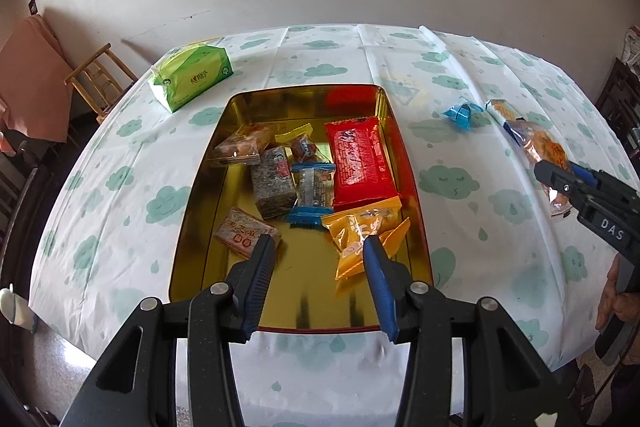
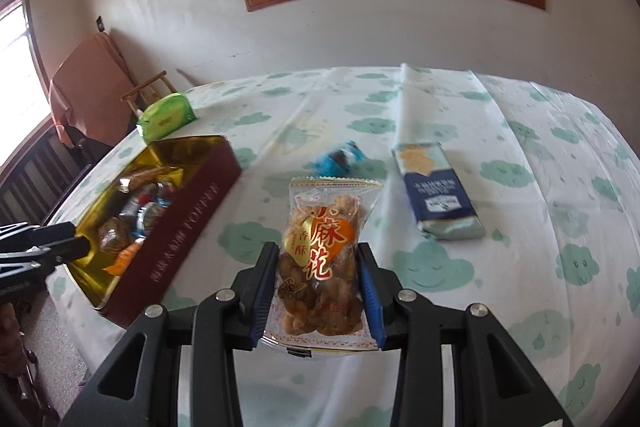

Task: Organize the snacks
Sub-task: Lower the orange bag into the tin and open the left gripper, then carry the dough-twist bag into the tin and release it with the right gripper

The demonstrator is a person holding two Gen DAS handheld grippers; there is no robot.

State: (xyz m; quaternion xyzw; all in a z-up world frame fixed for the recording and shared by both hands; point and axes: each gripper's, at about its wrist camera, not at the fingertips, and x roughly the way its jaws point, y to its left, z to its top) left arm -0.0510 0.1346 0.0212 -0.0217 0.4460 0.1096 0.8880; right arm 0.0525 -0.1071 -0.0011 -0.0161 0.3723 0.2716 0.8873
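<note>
Where gripper [image 2: 318, 269] clamps: crinkly, seemingly clear packet [image 2: 320, 251].

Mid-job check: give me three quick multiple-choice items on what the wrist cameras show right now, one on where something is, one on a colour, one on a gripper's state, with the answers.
1. Where does the green tissue pack lie?
A. inside the tin
B. on the tablecloth beyond the tin's far left corner
C. on the wooden chair

2. What colour is the largest flat packet in the gold-lined tin?
A. red
B. green
C. white

3. What is the right hand-held gripper doing?
A. standing open over bare cloth
B. closed on a clear bag of fried twists
C. closed on the dark blue biscuit packet

Answers:
1 B, the left wrist view shows it on the cloud-print cloth, outside the tin.
2 A, the packet along the tin's right side is red.
3 B, the right wrist view shows both blue pads pressing the bag's sides, while the blue packet lies apart on the cloth.
</note>
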